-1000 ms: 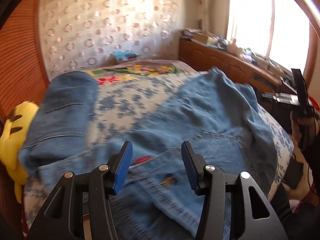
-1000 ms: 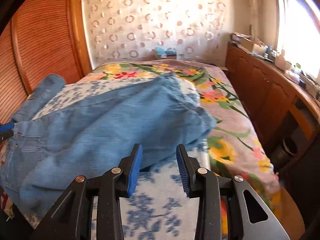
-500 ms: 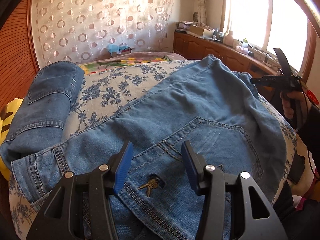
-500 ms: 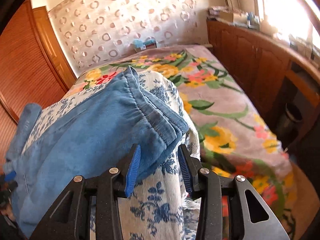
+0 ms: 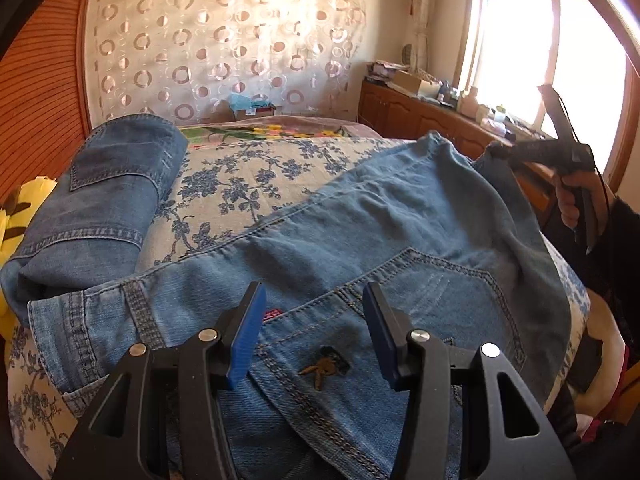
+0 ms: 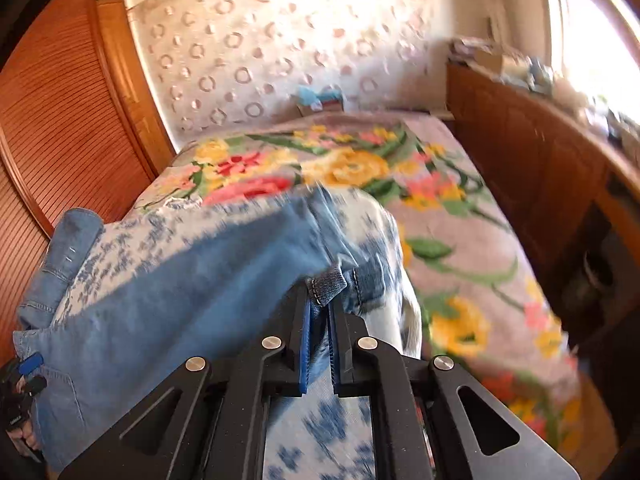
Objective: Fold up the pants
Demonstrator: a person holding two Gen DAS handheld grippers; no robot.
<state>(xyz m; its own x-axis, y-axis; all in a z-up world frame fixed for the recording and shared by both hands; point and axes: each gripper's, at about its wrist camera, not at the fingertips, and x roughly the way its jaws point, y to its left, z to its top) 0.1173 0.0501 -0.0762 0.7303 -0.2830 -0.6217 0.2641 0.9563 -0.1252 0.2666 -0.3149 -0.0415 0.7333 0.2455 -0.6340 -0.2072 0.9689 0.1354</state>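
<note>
Light blue jeans (image 5: 380, 216) lie across the bed, back pocket and waistband toward the left wrist camera. My left gripper (image 5: 314, 292) hovers open just above the waistband, nothing between its blue pads. A hand holds my right gripper (image 5: 498, 151) at the far right, on the end of a trouser leg. In the right wrist view the jaws of that gripper (image 6: 320, 300) are closing, and the leg's hem (image 6: 326, 282) is pinched between the pads and raised off the bed. The rest of the jeans (image 6: 192, 280) trail away to the left.
A darker folded pair of jeans (image 5: 100, 200) lies at the left, beside a yellow plush toy (image 5: 24, 208). A flowered blanket (image 6: 460, 240) covers the far part of the bed. A wooden cabinet (image 6: 540, 168) runs along the right, a slatted wardrobe (image 6: 60, 120) along the left.
My right gripper slid onto the leg's hem, closed on it and lifted it. The left gripper stayed open over the waistband, rolling slightly.
</note>
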